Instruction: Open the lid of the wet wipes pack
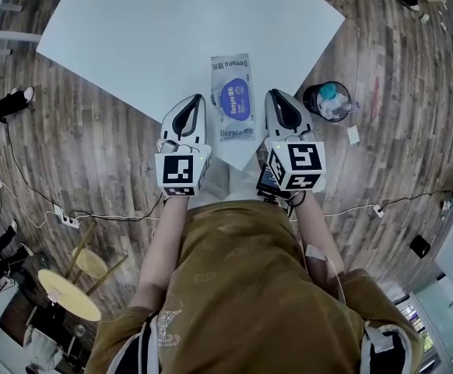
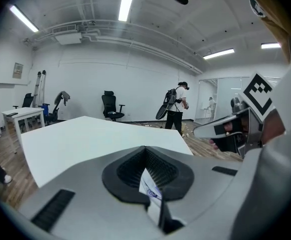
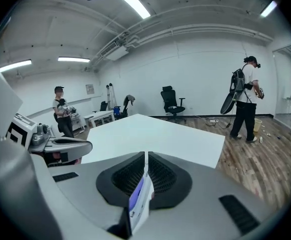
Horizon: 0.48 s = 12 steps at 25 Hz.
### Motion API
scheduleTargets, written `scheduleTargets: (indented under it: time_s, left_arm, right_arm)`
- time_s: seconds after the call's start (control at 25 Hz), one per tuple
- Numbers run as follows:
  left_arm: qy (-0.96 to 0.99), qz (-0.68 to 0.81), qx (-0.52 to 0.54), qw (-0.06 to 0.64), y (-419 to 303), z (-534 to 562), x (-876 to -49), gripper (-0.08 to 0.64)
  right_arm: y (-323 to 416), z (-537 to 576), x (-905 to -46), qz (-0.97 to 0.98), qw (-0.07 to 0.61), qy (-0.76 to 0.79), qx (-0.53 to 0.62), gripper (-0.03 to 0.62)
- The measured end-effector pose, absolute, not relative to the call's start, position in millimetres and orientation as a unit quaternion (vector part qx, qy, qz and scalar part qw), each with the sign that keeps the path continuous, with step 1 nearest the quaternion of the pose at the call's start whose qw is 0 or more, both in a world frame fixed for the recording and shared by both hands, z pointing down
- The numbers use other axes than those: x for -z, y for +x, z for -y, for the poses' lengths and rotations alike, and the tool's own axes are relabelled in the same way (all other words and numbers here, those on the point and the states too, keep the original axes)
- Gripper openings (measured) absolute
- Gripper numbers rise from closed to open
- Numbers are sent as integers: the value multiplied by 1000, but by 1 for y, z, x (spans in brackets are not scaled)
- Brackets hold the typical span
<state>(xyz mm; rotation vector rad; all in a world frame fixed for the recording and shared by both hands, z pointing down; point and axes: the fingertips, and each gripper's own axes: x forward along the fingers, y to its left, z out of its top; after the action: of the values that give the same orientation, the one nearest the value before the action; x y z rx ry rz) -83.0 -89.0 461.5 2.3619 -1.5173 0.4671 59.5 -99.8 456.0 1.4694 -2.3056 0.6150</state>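
The wet wipes pack lies flat near the near corner of the white table. It is pale, and its blue oval lid label faces up. My left gripper hovers just left of the pack with its jaws together and nothing held. My right gripper is just right of the pack, also shut and empty. In the left gripper view, the left gripper has its pads meeting, with a sliver of white-and-blue print in the slit. The right gripper shows the same in its own view.
A black bin holding rubbish stands on the wood floor right of the table. Cables and a power strip lie at the left, near a round yellow stool. A person with a backpack stands beyond the table, and another person stands by desks.
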Motion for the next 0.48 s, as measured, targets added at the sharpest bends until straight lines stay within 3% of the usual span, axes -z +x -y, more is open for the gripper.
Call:
scheduleTargets:
  time_s: [0.48]
  left_arm:
    - [818, 512, -186, 187, -74, 79, -505, 2]
  right_arm:
    - [46, 90, -514, 799, 206, 479, -298, 17]
